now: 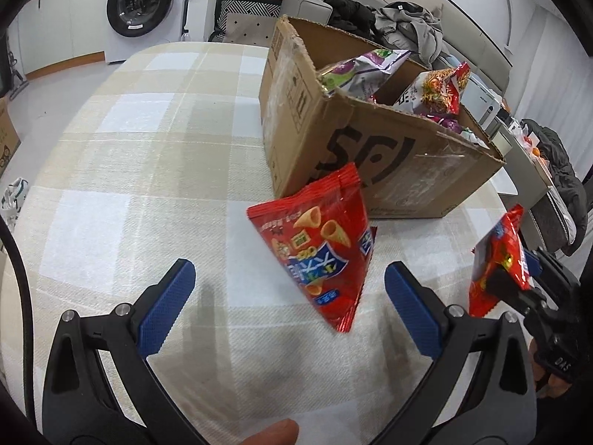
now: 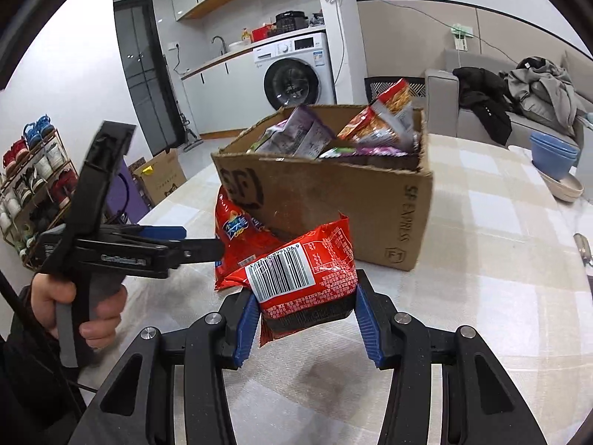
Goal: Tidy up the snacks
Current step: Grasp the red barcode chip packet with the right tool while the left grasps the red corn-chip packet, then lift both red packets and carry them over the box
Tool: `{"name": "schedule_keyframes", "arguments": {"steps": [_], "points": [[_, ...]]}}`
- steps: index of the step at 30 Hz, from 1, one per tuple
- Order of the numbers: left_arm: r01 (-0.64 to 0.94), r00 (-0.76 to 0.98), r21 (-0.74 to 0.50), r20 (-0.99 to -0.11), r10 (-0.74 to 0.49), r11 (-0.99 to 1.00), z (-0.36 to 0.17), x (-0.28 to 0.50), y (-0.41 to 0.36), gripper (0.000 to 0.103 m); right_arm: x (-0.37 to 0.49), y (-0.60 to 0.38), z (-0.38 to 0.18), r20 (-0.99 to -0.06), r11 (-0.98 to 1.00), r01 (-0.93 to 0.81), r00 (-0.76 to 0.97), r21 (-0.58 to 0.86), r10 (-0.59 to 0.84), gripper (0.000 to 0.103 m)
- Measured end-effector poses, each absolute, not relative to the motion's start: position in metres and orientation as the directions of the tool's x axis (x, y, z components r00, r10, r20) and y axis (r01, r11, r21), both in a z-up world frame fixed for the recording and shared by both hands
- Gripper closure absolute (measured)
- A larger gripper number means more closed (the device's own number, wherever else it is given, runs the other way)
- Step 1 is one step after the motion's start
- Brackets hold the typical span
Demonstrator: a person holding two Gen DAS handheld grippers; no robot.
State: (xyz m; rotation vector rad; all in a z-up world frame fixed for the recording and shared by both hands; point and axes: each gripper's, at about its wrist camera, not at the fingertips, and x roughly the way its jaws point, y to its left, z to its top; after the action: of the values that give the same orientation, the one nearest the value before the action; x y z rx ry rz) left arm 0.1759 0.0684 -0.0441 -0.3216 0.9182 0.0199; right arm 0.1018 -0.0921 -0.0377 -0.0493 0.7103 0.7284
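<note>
Checked cloth covers the table (image 1: 148, 170), with a washing machine (image 1: 141, 3) against the far wall. At its middle stands an open cardboard box (image 1: 370, 155), purple and red snack packets (image 2: 307, 135) poking above its rim. Seen from the left wrist, the left gripper (image 1: 289, 296) hangs over the cloth with its blue pads wide apart and nothing between them; a red corn-cone snack bag (image 1: 318, 244) leans against the box's near wall at about 12 o'clock from the jaws, just beyond the pads. From the right wrist, the right gripper (image 2: 305, 319) is clamped on a red barcoded snack packet (image 2: 300, 278), held off the table, the box at 12 o'clock behind it.
</note>
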Motion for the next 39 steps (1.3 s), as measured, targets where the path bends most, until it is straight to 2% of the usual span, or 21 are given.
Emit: {"name": "schedule_keyframes", "arguments": {"steps": [12,15,17,19,22,26,32,39], "points": [[-0.177,0.585,-0.257,-0.804,-0.109,0.95,-0.056,0.222,0.065,0.002,0.103,-0.099,-0.035,-0.609,0.758,-0.616,0.523,0.215,0.597,0.055],[-0.156,0.59,-0.261,-0.798,-0.122,0.953,-0.059,0.231,0.062,0.008,0.104,-0.1,-0.036,-0.612,0.761,-0.612,0.522,0.217,0.594,0.055],[-0.123,0.589,-0.227,-0.8,-0.113,0.966,-0.059,0.236,0.055,0.021,0.105,-0.101,-0.036,-0.614,0.762,-0.61,0.521,0.218,0.593,0.055],[-0.086,0.595,-0.244,-0.79,-0.147,0.966,-0.06,0.235,0.051,0.032,0.106,-0.1,-0.037,-0.616,0.763,-0.608,0.52,0.22,0.592,0.055],[-0.072,0.607,-0.237,-0.781,-0.146,0.969,-0.058,0.238,0.047,0.038,0.107,-0.1,-0.039,-0.619,0.763,-0.606,0.517,0.223,0.591,0.055],[-0.065,0.618,-0.25,-0.77,-0.158,0.966,-0.055,0.237,0.046,0.055,0.108,-0.101,-0.04,-0.621,0.764,-0.604,0.514,0.228,0.592,0.055],[-0.056,0.625,-0.254,-0.763,-0.164,0.966,-0.049,0.23,0.042,0.064,0.11,-0.101,-0.041,-0.621,0.763,-0.601,0.511,0.236,0.595,0.055],[-0.041,0.631,-0.26,-0.755,-0.177,0.965,-0.041,0.208,0.041,0.065,0.112,-0.103,-0.04,-0.615,0.762,-0.599,0.511,0.246,0.6,0.055]]}}
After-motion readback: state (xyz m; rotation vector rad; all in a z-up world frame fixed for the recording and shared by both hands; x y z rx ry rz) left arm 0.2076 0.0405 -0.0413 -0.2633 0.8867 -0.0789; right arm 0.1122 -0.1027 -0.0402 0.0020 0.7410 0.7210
